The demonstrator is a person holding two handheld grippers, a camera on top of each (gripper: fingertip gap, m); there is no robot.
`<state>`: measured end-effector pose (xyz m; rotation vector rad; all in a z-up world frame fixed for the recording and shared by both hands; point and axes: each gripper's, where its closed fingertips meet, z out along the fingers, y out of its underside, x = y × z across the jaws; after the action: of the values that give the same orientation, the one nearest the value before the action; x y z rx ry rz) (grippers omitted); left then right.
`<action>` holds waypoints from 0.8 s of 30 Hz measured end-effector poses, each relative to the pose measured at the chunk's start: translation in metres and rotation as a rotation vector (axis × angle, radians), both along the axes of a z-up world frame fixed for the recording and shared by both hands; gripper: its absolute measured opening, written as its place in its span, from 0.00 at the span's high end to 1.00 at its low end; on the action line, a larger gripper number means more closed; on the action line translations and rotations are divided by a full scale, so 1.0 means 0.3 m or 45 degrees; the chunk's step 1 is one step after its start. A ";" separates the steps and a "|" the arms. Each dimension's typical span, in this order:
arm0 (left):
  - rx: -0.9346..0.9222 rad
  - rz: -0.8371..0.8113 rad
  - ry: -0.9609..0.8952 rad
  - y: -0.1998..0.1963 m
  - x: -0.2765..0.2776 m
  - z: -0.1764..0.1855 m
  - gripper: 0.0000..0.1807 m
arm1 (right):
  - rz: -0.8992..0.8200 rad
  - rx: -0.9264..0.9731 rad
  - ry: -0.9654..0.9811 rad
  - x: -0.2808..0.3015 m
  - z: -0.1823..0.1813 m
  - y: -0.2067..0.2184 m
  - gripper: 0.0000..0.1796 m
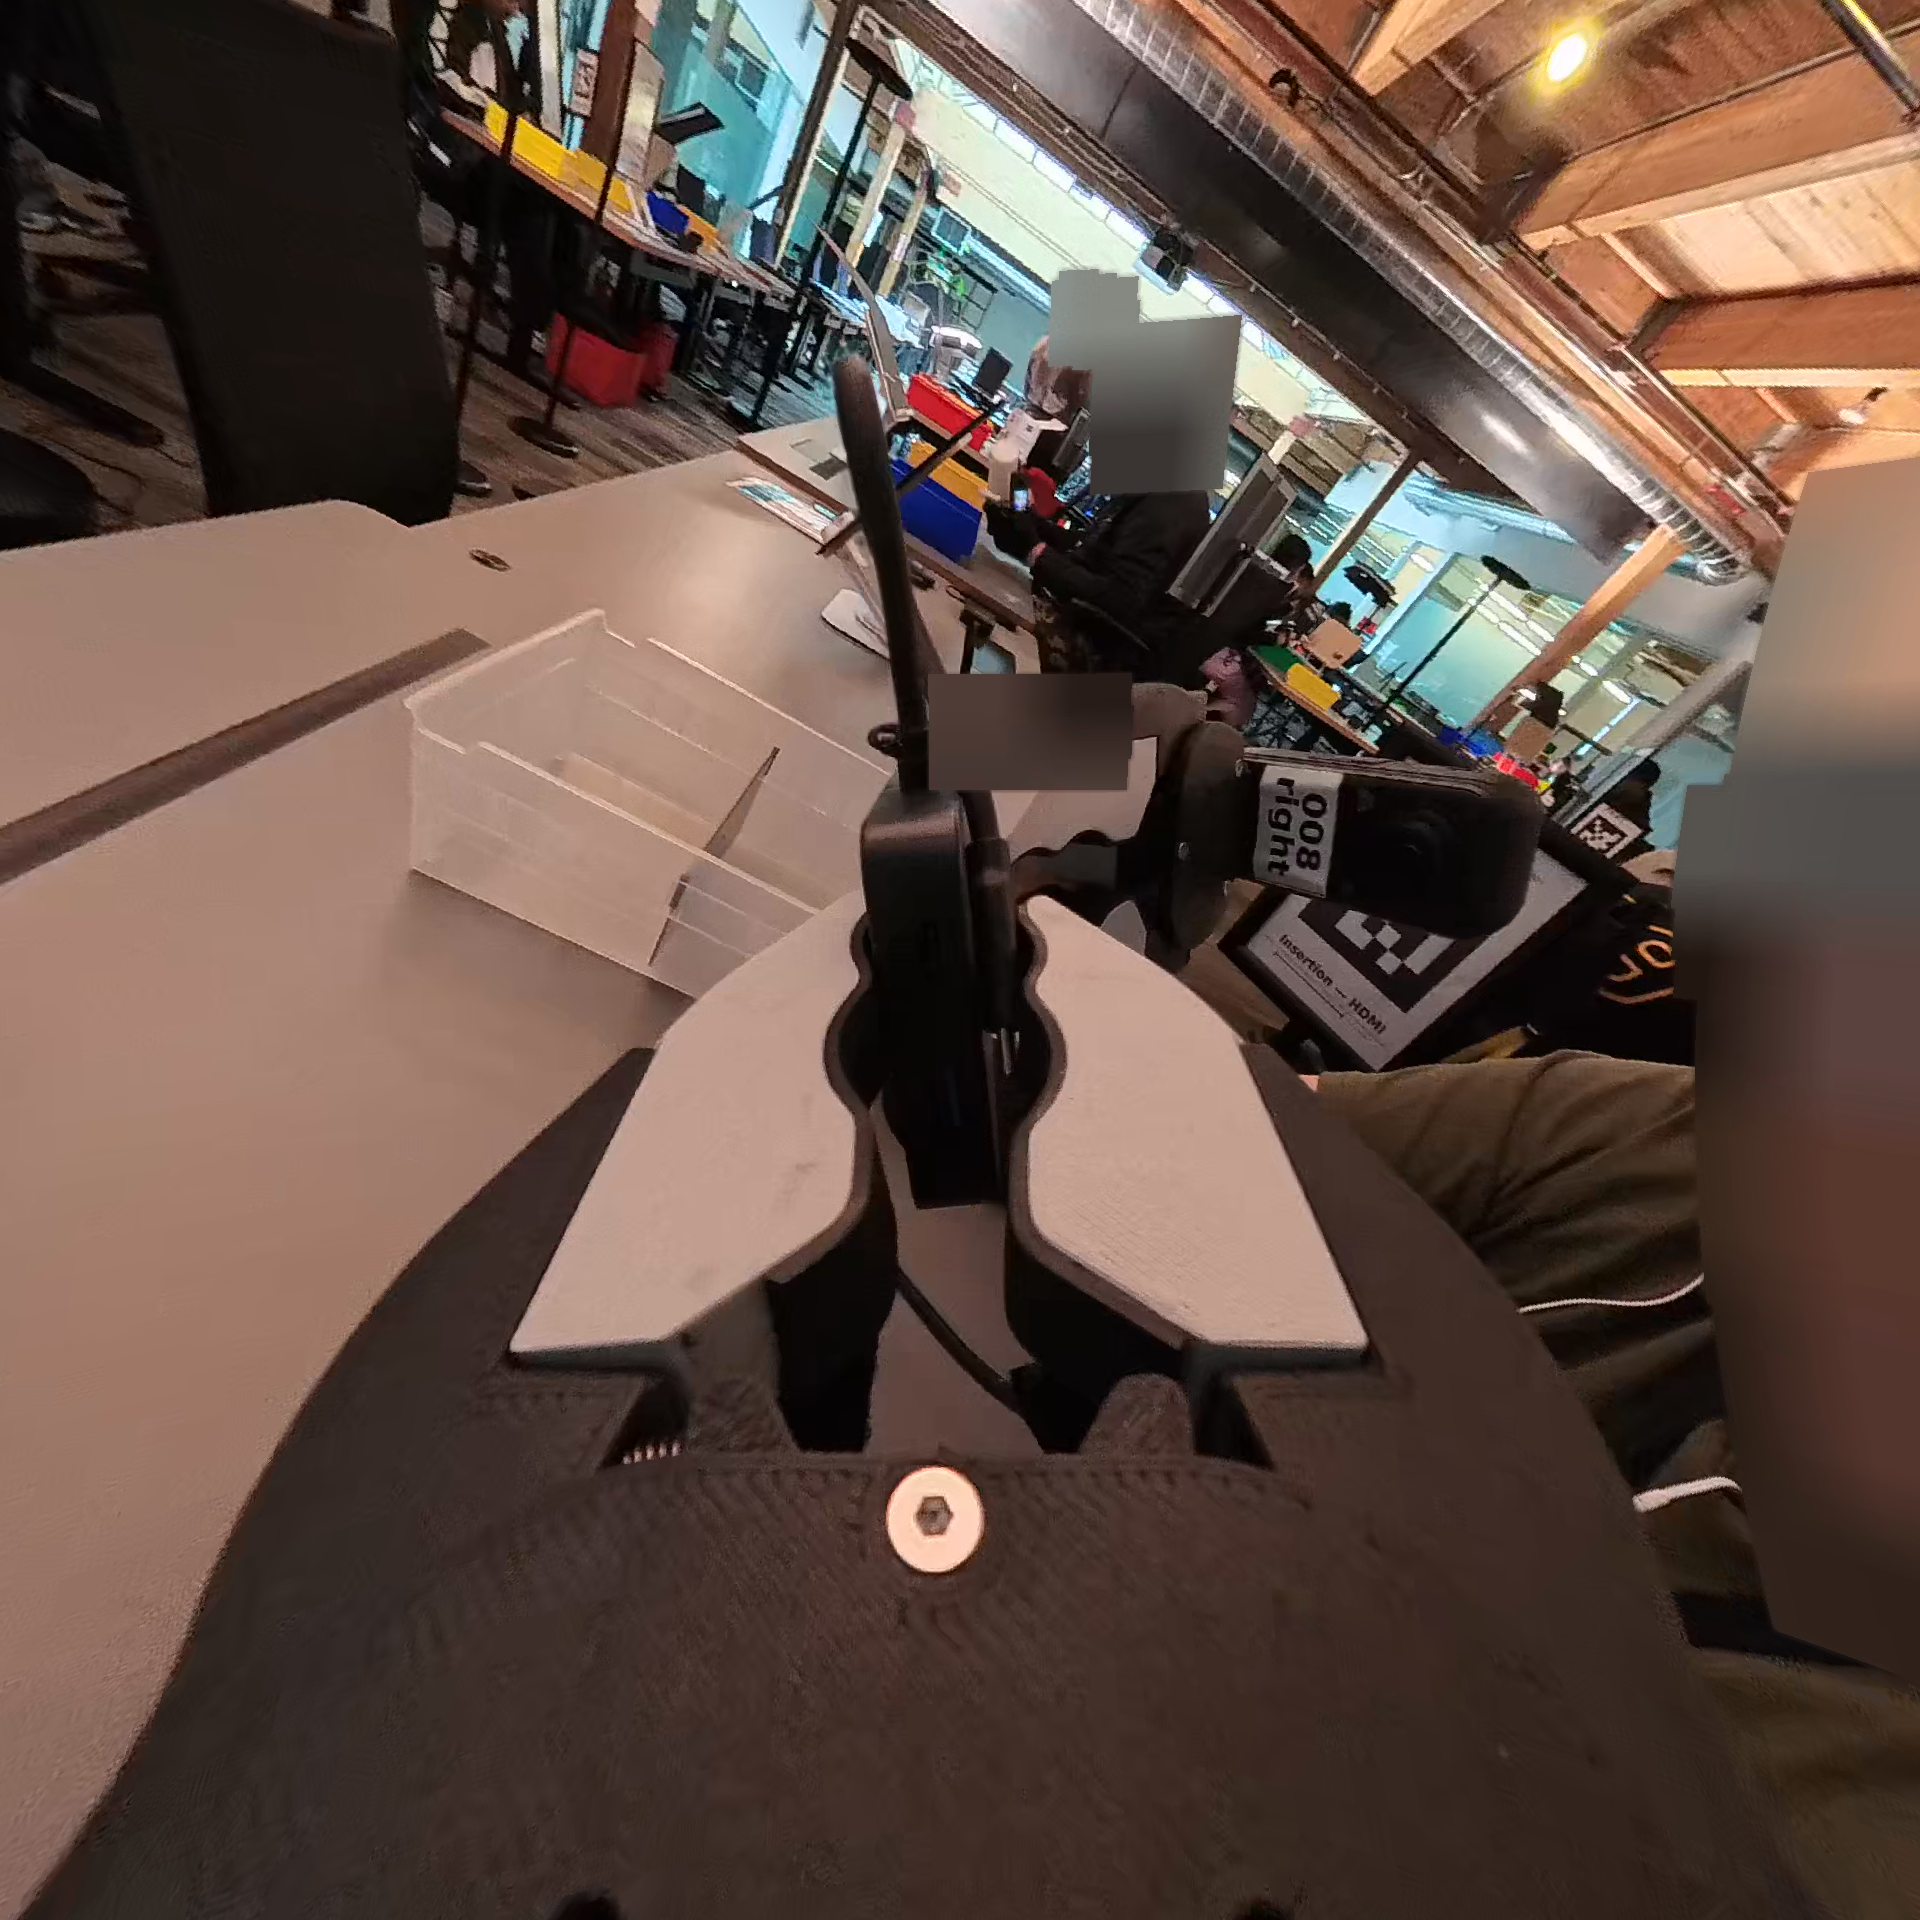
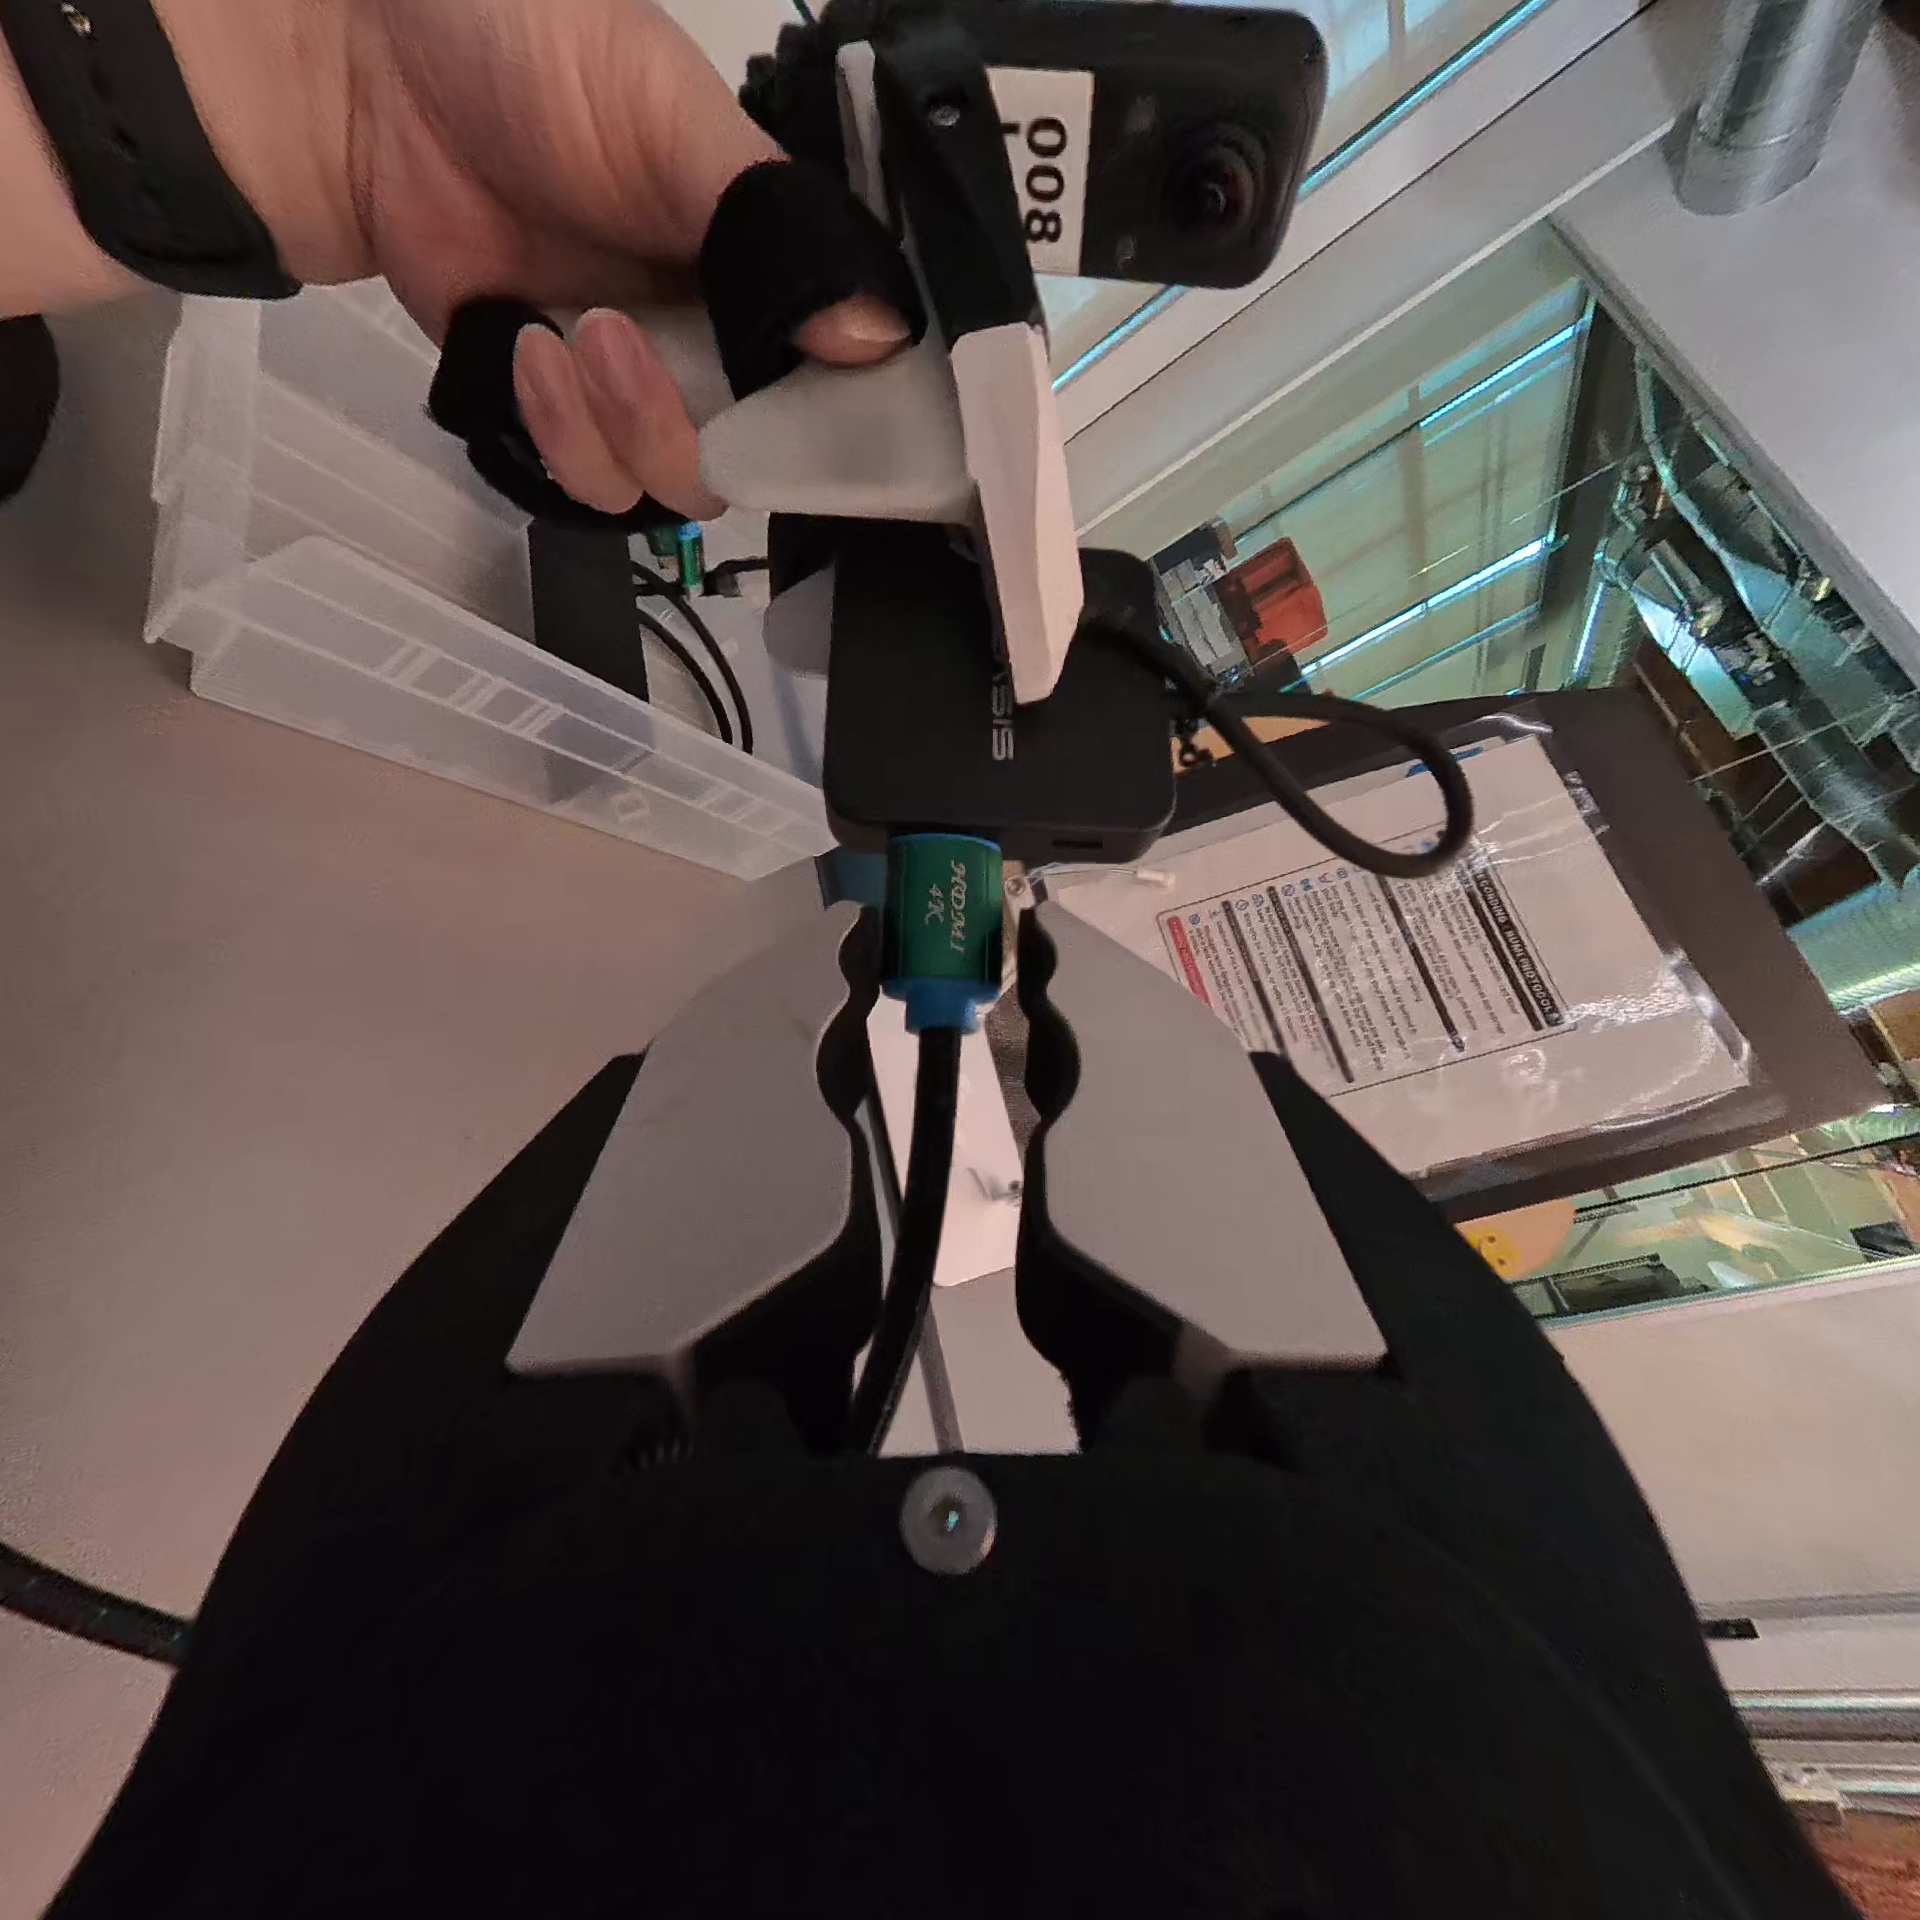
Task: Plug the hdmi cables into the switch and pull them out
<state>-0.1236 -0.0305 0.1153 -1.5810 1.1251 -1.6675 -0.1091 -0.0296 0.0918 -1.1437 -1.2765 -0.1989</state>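
Note:
In the left wrist view my left gripper (image 1: 940,925) is shut on the thin black switch (image 1: 914,1039), held edge-on above the table. A black cable (image 1: 883,540) rises from its far end. The right gripper's camera body (image 1: 1403,847) shows just beyond it. In the right wrist view my right gripper (image 2: 940,914) is shut on a green hdmi plug (image 2: 940,935) with a blue collar. The plug sits in a port on the near edge of the switch (image 2: 997,748). The left gripper's white fingers (image 2: 1023,540) clamp the switch's far part, held by a hand.
A clear plastic divided tray (image 1: 623,790) stands on the grey table (image 1: 260,935) to the left. A framed marker sheet (image 1: 1382,956) and a laminated sheet (image 2: 1403,935) lie to the right. A second green plug (image 2: 675,545) lies behind the switch. A person (image 1: 1132,540) sits at a far table.

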 end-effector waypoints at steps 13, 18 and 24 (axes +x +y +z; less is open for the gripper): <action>0.355 0.480 -0.179 0.142 -0.055 0.107 0.66 | -0.280 -0.131 0.377 0.060 0.075 0.085 0.87; 1.178 0.853 -0.058 0.134 -0.098 0.131 0.62 | -0.330 -0.453 0.536 0.110 0.068 0.080 0.87; 1.710 0.766 0.240 0.088 0.066 0.008 0.62 | -0.386 -0.771 0.596 0.166 0.040 0.029 0.87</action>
<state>-0.1038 -0.0041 0.1176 -0.9531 1.2317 -0.1622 -0.0595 -0.0209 0.1038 -1.7788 -0.7499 0.2443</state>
